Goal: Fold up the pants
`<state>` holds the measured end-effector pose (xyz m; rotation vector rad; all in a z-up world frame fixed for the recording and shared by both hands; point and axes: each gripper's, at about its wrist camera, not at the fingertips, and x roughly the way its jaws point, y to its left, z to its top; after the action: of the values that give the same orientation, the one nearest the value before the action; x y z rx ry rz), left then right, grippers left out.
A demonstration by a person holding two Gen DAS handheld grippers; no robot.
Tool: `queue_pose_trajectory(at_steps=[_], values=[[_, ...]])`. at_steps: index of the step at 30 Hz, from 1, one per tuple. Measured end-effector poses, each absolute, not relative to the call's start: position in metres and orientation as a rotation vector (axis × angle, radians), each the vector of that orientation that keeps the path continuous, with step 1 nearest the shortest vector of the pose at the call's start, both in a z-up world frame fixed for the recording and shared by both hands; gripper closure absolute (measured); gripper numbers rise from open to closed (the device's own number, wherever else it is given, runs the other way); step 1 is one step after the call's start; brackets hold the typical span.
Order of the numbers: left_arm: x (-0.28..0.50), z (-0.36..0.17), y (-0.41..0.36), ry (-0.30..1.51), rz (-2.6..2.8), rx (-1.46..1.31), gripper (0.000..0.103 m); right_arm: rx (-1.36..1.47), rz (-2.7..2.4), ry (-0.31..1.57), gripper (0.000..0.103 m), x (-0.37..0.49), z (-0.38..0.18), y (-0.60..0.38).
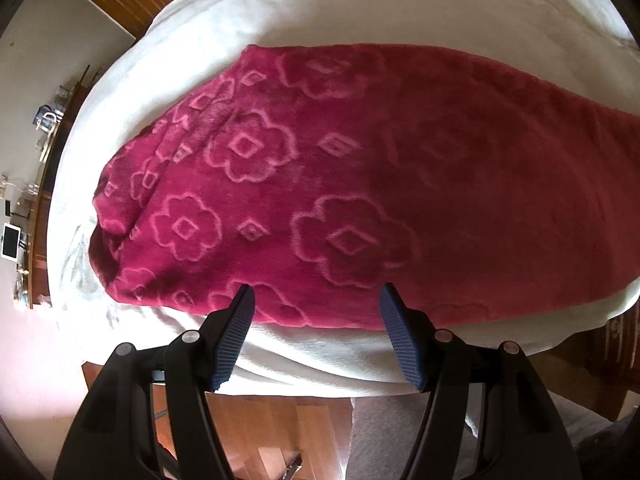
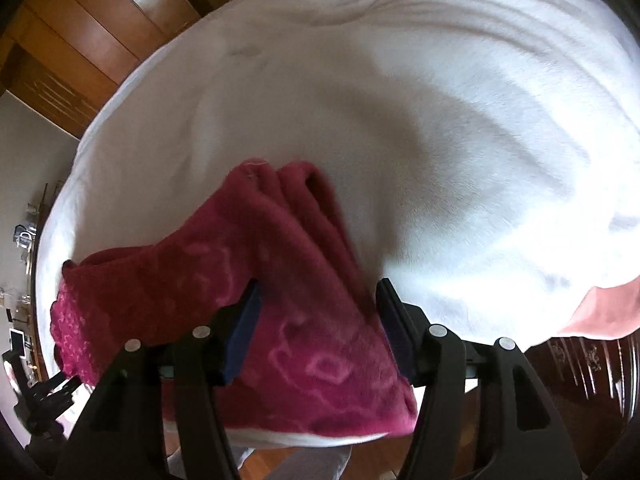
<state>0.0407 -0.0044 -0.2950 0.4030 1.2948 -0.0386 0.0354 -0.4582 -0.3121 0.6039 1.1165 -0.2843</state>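
The pants (image 1: 340, 184) are magenta fleece with embossed flowers and lie flat across the white bed cover (image 1: 320, 12). My left gripper (image 1: 316, 300) is open and empty, its fingertips just over the pants' near edge. In the right wrist view the pants' end (image 2: 280, 280) is bunched and raised, with folded layers pointing away. My right gripper (image 2: 318, 292) stands open with the fabric passing between its fingers; the view is blurred, and I cannot tell whether the pads touch it.
The bed's near edge (image 1: 320, 376) runs just below the left gripper, with wooden floor (image 1: 260, 420) under it. A wooden wardrobe (image 2: 80, 40) stands at the far left. A shelf with small items (image 1: 24, 200) lines the left wall. A pink pillow corner (image 2: 600, 312) lies at the right.
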Motion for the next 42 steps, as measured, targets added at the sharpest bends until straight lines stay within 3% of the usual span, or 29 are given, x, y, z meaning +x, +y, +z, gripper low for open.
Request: queue_pose_trajectory(at_steps=[8,14,17,30,42], values=[[0.044,-0.288,0.016,1.296,0.008,0.378,0.039,0.640,-0.284,1.132,0.045,0.052,-0.327,-0.463],[0.050,-0.294,0.018,1.311,0.007,0.354,0.039,0.631,-0.239,1.158,0.080,0.057,-0.320,-0.459],[0.054,-0.298,0.015,1.318,-0.013,0.353,0.039,0.623,-0.224,1.162,0.085,0.055,-0.310,-0.454],[0.079,-0.306,0.026,1.334,-0.037,0.304,0.039,0.823,0.095,1.093,0.086,0.078,-0.244,-0.388],[0.102,-0.302,0.080,1.345,-0.001,0.226,0.039,0.957,0.354,1.190,0.085,0.150,-0.250,-0.276]])
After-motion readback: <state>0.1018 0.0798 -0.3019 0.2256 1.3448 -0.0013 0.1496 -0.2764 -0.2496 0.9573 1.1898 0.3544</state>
